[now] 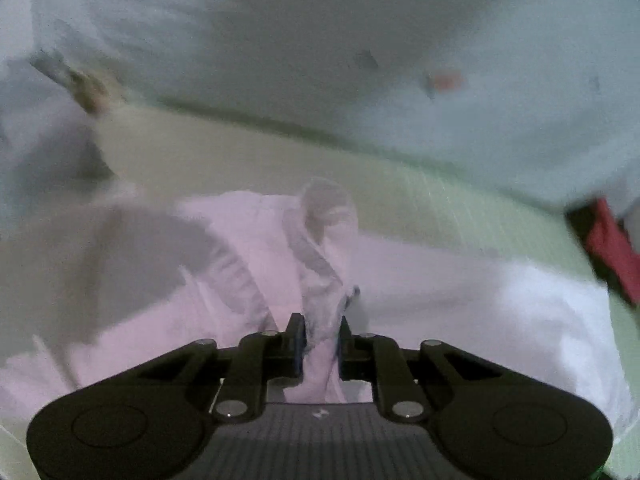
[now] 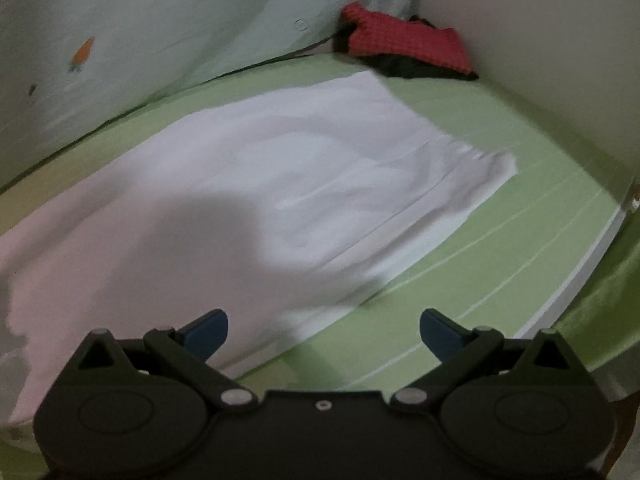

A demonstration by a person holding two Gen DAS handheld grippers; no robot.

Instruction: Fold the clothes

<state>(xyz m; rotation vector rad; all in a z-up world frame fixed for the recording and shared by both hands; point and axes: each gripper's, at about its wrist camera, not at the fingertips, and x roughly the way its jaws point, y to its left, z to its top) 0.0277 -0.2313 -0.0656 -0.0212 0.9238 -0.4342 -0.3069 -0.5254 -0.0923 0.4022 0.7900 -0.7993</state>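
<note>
The left gripper (image 1: 322, 330) is clamped on a bunched edge of the white garment (image 2: 280, 168); the right gripper (image 2: 324, 330), fingers apart, should pinch the cloth edge just ahead before folding evenly.

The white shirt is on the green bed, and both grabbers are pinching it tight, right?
Not both. Only the left gripper pinches the white shirt on the green bed. The right wrist view shows the right gripper wide open, holding nothing.

The garment (image 2: 256, 184) is plain white, tinted pinkish at seven o'clock. The sheet (image 2: 500, 216) is pale green with thin white stripes. At one o'clock a red checked cloth (image 2: 404, 42) lies over black fabric (image 2: 404, 68). The mint curtain (image 2: 160, 28) bears an orange carrot (image 2: 83, 53).
</note>
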